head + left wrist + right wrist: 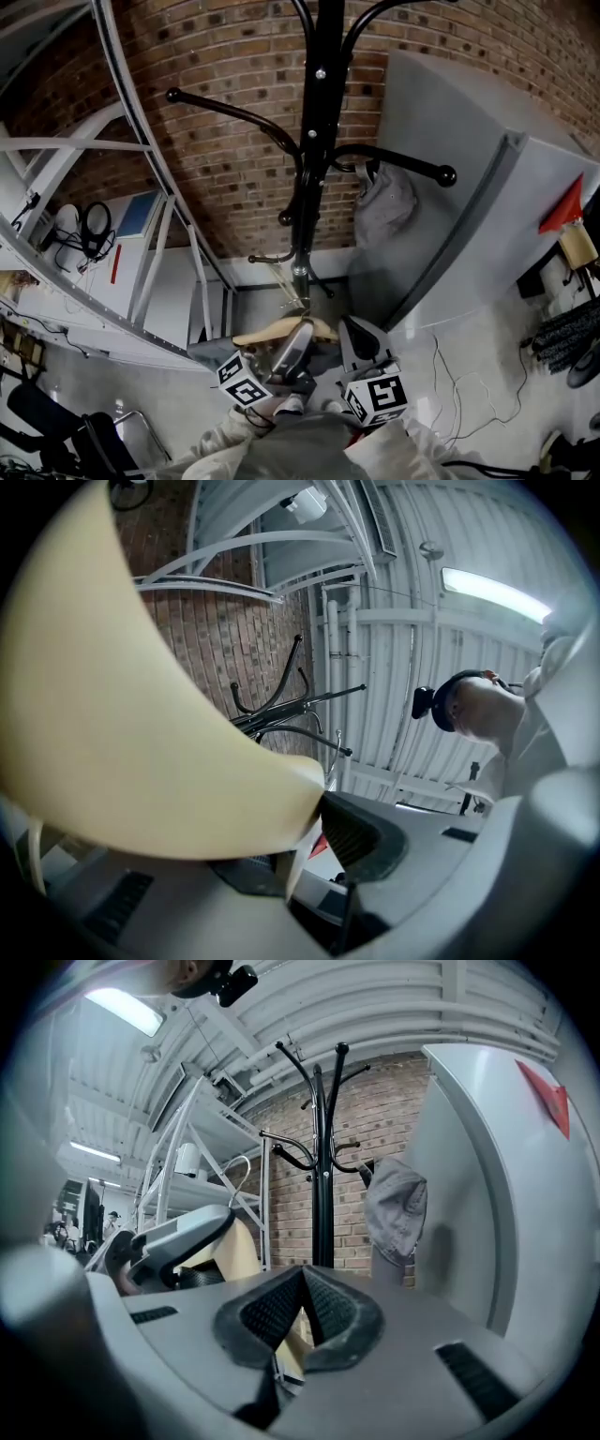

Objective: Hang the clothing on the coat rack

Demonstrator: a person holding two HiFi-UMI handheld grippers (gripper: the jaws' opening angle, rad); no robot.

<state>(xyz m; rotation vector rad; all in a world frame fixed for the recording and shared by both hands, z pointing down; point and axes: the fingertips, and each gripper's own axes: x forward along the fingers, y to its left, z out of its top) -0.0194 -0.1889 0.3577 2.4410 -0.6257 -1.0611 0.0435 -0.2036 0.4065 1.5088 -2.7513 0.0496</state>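
1. Pale wood: the hanger [258, 335] lies crosswise between the two claws. The left claw [298, 336] grasps it near the middle and the right claw [354, 330] is at its right end.
2. In the left gripper view the hanger [122, 724] fills the left half. The left claw [300, 808] has a dark ribbed pad pressed against its edge.
3. In the right gripper view the right claw [305, 1274] is clenched, pad tips meeting, with a sliver of pale wood low in the gap. Only this view shows the metal hook [239, 1168], which rises above the left claw [178, 1237] and the hanger [233, 1248], just to the right claw's left.
4. The grey garment [386, 202] hangs on a rack arm, ahead of the right claw, up and to its right, well apart from the hanger. The right gripper view shows it [396, 1206]. The left gripper view shows only bare rack arms.
5. The black coat rack [309, 141] [281, 705] [322, 1194] stands straight ahead of both claws, against the brick wall [225, 159].
6. A grey cabinet [469, 187] [469, 1194] stands to the right of the right claw, close behind the garment. White shelving [141, 187] stands to the left of the left claw.
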